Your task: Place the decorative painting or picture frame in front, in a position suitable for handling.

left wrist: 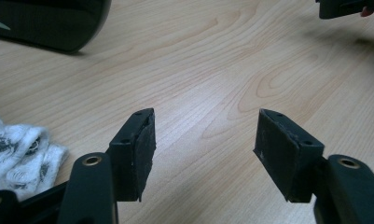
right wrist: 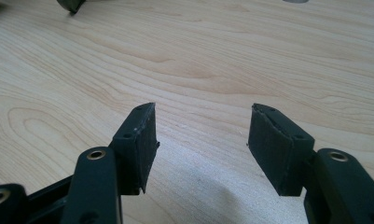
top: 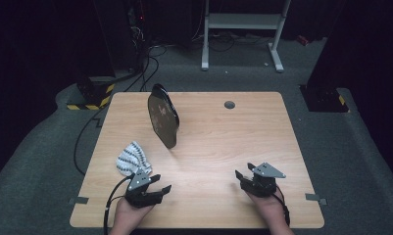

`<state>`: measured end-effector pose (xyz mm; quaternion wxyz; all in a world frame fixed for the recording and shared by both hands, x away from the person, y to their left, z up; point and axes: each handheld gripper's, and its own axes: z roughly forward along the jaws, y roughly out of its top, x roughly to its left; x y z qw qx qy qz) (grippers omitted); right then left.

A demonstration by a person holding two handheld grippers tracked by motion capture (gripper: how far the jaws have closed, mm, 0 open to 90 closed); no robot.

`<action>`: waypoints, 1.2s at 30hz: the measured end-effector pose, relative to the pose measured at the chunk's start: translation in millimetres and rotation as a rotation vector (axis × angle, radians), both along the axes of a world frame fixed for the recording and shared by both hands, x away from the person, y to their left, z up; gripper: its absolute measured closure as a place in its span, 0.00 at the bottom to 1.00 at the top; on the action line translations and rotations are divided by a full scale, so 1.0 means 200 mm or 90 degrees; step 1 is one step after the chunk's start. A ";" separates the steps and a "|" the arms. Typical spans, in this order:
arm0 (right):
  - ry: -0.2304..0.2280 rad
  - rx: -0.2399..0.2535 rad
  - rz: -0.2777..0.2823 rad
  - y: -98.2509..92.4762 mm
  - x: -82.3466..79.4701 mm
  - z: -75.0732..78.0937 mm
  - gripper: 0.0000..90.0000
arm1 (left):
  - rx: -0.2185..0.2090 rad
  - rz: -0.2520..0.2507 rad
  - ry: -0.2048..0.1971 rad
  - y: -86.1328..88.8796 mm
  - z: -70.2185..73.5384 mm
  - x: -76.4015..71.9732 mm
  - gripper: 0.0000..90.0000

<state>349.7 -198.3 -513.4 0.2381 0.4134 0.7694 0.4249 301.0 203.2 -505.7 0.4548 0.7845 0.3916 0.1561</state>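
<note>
Both sets of fingers stand released with nothing between them: your left gripper [top: 152, 188] rests low at the near left of the surface [top: 218, 147], and your right gripper [top: 249, 177] sits at the near right, well apart from it. In the left gripper view its fingers [left wrist: 137, 151] frame bare wood, and the same holds for the fingers [right wrist: 139, 144] in the right gripper view.

You look to be at the start of a reach, not yet committed to anything. The white patterned cloth [top: 132, 157] lies crumpled just beside your left gripper, a little beyond it and to its left (in the left gripper view it shows at the lower left edge [left wrist: 17, 156], outside the fingers' gap). The dark plate [top: 162, 115] stands tilted on its edge farther up the surface, near the middle left, clear of both grippers.

My judgement: the next move calls for turning your left gripper toward the cloth so the bunched fabric comes between the fingers, then lowering and clenching on a raised fold. Your right gripper has the longer way to the plate.
</note>
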 end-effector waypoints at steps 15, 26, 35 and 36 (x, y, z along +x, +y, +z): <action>0.000 -0.002 0.001 0.00 0.00 0.00 0.47 | -0.026 0.024 -0.018 0.06 0.07 -0.01 0.42; 0.000 -0.007 0.005 0.01 0.00 0.00 0.47 | -0.030 0.125 -0.057 0.31 0.15 -0.02 0.42; 0.000 -0.007 0.007 0.02 0.00 0.00 0.47 | -0.032 0.218 0.001 0.44 0.07 0.03 0.31; 0.001 -0.008 0.007 0.02 0.00 -0.01 0.47 | -0.046 0.214 0.015 0.43 0.05 0.05 0.27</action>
